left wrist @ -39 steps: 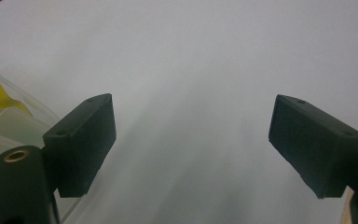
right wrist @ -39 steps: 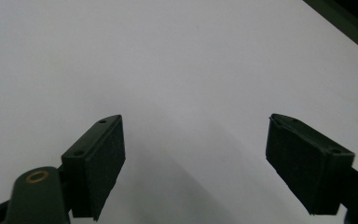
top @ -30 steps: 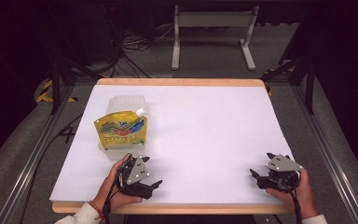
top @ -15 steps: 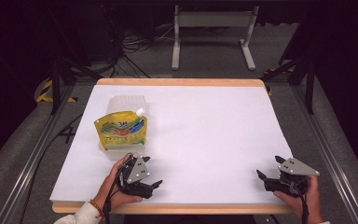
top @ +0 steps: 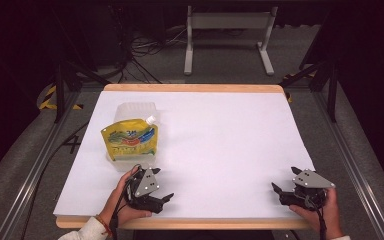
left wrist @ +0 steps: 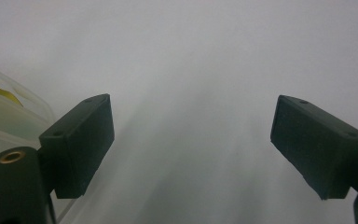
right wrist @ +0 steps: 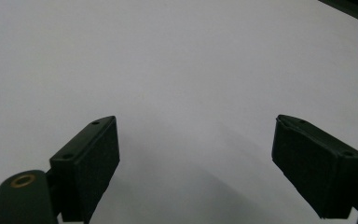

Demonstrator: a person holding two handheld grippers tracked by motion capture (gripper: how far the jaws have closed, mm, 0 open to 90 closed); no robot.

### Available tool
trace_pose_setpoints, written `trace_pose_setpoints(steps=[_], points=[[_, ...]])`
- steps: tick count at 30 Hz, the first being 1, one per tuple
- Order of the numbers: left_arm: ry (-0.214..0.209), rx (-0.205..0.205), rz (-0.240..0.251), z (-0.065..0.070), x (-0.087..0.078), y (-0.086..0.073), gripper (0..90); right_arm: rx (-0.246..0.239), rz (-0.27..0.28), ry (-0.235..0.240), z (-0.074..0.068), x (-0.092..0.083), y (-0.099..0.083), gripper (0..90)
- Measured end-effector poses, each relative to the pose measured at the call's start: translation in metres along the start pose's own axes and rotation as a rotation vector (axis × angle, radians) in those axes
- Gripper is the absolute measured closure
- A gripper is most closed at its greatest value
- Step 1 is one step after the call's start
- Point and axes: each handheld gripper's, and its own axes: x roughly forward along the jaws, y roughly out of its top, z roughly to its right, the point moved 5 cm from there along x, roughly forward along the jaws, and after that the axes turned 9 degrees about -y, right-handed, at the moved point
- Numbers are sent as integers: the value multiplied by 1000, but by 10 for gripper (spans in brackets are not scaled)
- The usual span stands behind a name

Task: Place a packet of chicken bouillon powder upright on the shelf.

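A: Since the earlier frames my right gripper [top: 286,192] has slid out along the near edge toward the right corner, while my left gripper [top: 156,199] has barely shifted. The pouch [top: 129,139] hasn't moved.

B: Where's the pouch sitting now?

A: It's leaning in a clear tub [top: 135,111] on the left half of the table [top: 220,135], just beyond my left gripper and apart from it. In the left gripper view I'm catching the tub's rim [left wrist: 9,121] at the left edge, beside my jaw.

B: And the jaws?

A: Both sets are standing wide apart, holding nothing, over bare white.

B: So what step are you on?

A: I'm judging this as the start: nothing's touched yet. Next I'm needing to turn the left gripper toward the pouch and reach forward.
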Motion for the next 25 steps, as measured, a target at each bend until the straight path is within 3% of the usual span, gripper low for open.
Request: trace_pose_setpoints(steps=[25], points=[[-3,-20,-5,-3,3,1,138,-18,13,4,-4,-2,2,144]])
